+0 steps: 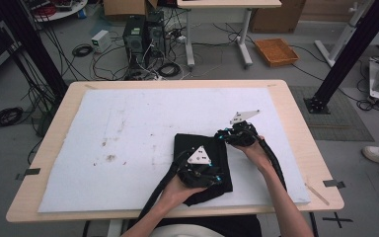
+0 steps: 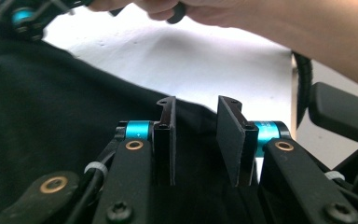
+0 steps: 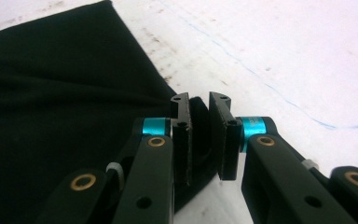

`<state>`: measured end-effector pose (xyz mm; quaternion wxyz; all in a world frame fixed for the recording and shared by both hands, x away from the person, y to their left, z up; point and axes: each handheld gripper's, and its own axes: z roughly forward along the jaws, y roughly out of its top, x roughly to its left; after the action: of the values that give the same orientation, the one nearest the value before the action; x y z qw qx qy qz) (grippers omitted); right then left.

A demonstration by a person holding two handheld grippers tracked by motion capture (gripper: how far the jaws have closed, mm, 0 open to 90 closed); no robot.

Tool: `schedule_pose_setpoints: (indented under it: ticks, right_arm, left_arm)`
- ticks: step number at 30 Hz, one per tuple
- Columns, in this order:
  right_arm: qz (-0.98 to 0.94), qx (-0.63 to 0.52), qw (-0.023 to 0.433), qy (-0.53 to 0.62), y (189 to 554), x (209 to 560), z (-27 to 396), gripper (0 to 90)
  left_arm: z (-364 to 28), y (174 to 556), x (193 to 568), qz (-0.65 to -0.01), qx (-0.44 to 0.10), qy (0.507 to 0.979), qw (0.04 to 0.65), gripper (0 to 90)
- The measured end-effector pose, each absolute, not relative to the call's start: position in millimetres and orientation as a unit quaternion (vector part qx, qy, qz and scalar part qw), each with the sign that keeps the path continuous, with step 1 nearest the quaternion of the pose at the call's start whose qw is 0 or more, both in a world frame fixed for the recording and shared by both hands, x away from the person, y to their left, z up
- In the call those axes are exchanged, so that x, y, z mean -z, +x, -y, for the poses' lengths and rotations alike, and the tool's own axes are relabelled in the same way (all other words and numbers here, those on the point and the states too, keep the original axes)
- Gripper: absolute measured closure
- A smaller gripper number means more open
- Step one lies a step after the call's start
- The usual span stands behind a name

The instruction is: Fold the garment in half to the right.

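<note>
A black cloth (image 1: 187, 148) lies folded on the white mat (image 1: 128, 118), near the table's front edge. My left gripper (image 1: 216, 176) rests over the cloth's lower right part. In the left gripper view its jaws (image 2: 196, 140) stand apart over the black cloth (image 2: 51, 116), and no pad presses on it, so it is open. My right gripper (image 1: 223, 134) sits at the cloth's upper right corner. In the right gripper view it (image 3: 200, 135) is nearly closed, with a fold of the cloth's (image 3: 51, 93) corner pinched between the pads.
The white mat covers most of the wooden table (image 1: 296, 123), with bare mat to the left and behind the cloth. On the floor beyond are computer cases (image 1: 143, 34), tangled cables and an orange basket (image 1: 275, 51). A thin wooden stick (image 1: 317, 193) lies at the table's front right.
</note>
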<state>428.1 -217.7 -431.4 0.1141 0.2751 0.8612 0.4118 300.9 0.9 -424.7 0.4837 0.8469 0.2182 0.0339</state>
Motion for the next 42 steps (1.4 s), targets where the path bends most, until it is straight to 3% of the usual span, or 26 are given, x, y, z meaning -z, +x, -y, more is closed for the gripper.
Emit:
schedule_pose_setpoints:
  ticks: [8,17,30,42]
  right_arm:
    - [-0.856,-0.41,0.122,0.29,427,431,230,80.3]
    - [-0.828,-0.454,0.131,0.302,420,413,237,67.5]
    - [-0.848,-0.443,0.1,0.275,415,417,207,68.3]
    - [-0.852,-0.399,0.091,0.326,424,438,225,70.2]
  left_arm:
    - [7,299,433,-0.214,-0.026,0.865,0.454,73.2]
    - [29,297,440,-0.198,-0.022,0.882,0.427,75.0]
    - [34,297,439,-0.187,-0.026,0.883,0.43,74.7]
    - [37,296,441,-0.184,-0.023,0.883,0.43,74.5]
